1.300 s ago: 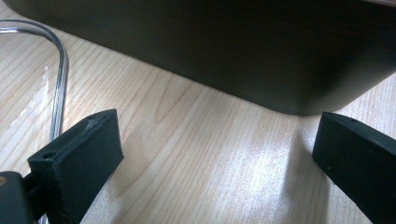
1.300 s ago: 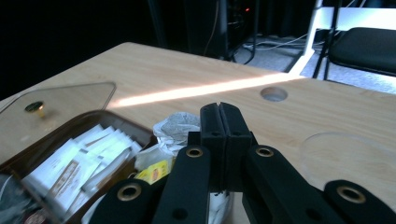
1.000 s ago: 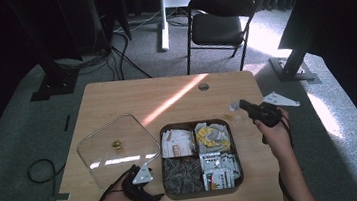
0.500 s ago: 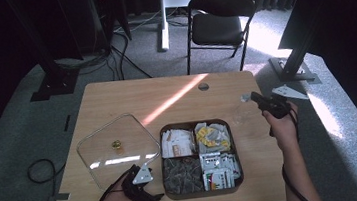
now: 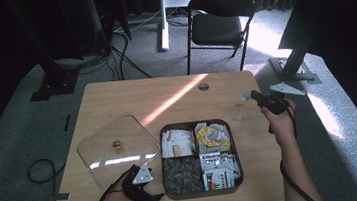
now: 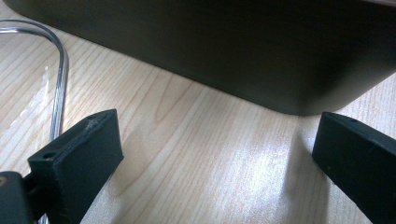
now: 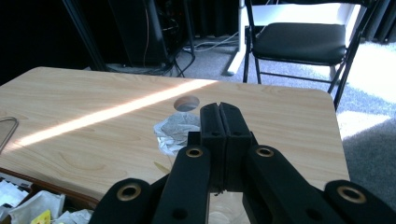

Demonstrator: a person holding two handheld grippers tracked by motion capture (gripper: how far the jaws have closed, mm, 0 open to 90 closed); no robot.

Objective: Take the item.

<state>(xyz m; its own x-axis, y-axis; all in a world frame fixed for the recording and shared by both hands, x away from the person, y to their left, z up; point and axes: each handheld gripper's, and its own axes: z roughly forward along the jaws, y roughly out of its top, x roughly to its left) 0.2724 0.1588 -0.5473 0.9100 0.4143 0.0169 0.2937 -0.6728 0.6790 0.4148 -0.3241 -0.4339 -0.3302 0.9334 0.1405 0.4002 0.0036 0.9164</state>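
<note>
Table point(image 5: 116, 99): pale wood grain, crossed by one bright diagonal streak of sunlight. Tray point(image 5: 165, 182): dark brown, in four compartments. Contents were white packets point(image 5: 176, 142), yellow-and-white packets point(image 5: 210, 135), dark grey packets point(image 5: 181, 173), and white packets with red and green print point(image 5: 219, 169). Lid point(image 5: 113, 147): clear, with a small brass-coloured knob. Left gripper point(image 5: 149, 199): black with a grey plate. Right gripper point(image 5: 251, 94): black; the sachet point(image 7: 175, 129) at its jaws was pale grey-white. Chair point(image 5: 219, 26): black. Carpet: grey-green.
</note>
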